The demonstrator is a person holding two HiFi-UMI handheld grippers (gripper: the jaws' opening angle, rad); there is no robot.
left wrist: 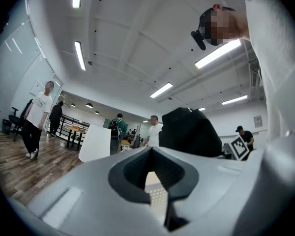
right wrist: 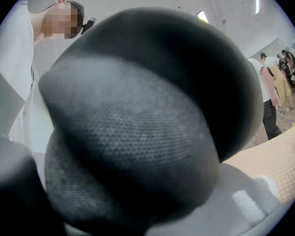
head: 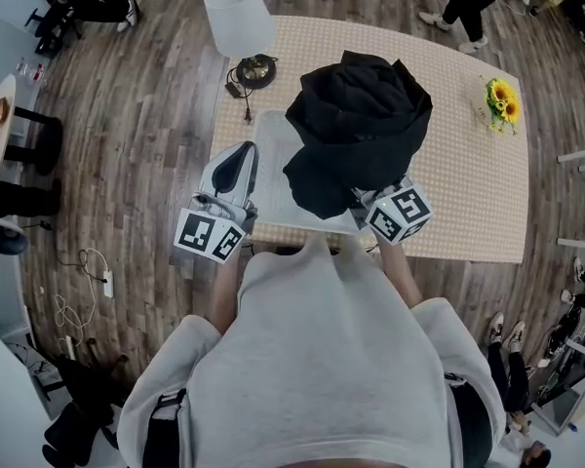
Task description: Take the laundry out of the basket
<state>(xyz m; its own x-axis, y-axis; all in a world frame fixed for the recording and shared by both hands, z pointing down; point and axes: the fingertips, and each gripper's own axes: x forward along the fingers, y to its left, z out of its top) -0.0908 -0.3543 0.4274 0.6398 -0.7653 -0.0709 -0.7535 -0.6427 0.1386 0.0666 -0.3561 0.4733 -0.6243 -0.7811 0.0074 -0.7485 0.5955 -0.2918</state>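
R gripper: jaws pinching black garment, part-closed on a thick fold. Fabric fills the R gripper view, so pad contact itself isn't visible, but cloth sits right btwn the jaws and bulges over them. Likely gripped at one bunched fold so the whole piece comes up in one go. It hangs as a rounded wad, not spread.

Head view: garment bulk sits at approx 11 o'clock from the R marker cube, above the white basket and covering its R half. Lower edge droops toward basket; can't tell if it touches the rim or floor. Looks mid-lift, not yet clear of the basket or set down.

L gripper: jaw tips meet, nothing btwn them, only the beige table seen thru the hollow. It sits at 9 o'clock of the basket, just beside its L wall, prob parked out of the way or ready to steady the basket; contact w/ basket unclear.

Outward: white lamp at 11 o'clock of basket, sunflowers at 3 o'clock of garment, well apart. Ppl in bkgd.
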